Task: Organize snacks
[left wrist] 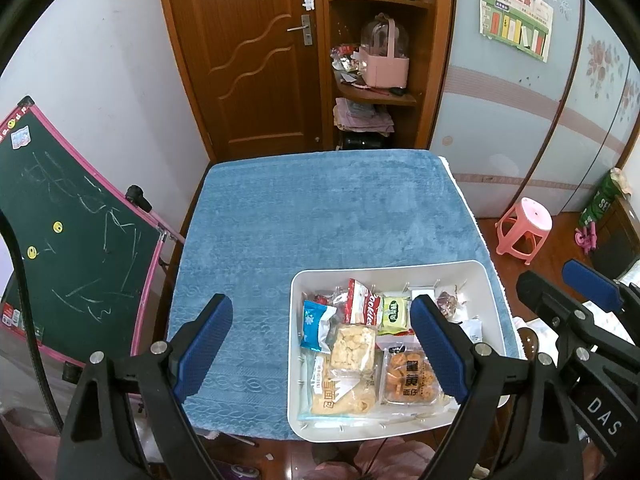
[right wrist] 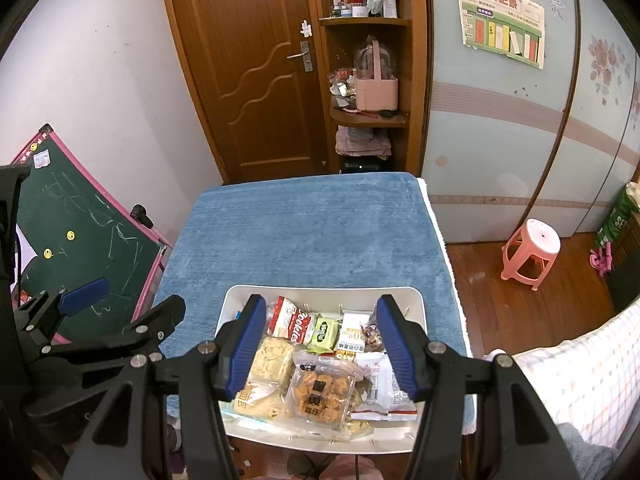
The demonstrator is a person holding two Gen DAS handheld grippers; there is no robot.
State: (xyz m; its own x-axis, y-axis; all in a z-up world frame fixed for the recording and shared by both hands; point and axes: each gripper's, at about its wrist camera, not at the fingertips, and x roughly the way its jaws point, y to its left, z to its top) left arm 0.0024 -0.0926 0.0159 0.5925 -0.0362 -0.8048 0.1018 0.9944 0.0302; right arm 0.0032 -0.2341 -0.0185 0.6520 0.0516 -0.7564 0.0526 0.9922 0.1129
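Left wrist view has the left gripper (left wrist: 322, 344) hanging with jaws spread wide and empty over the blue-toweled table (left wrist: 304, 216), white bin (left wrist: 476, 272) of snack packs at the near right corner, and the right wrist view shows the right gripper (right wrist: 322, 346) equally released, hovering right above that bin (right wrist: 236, 300).
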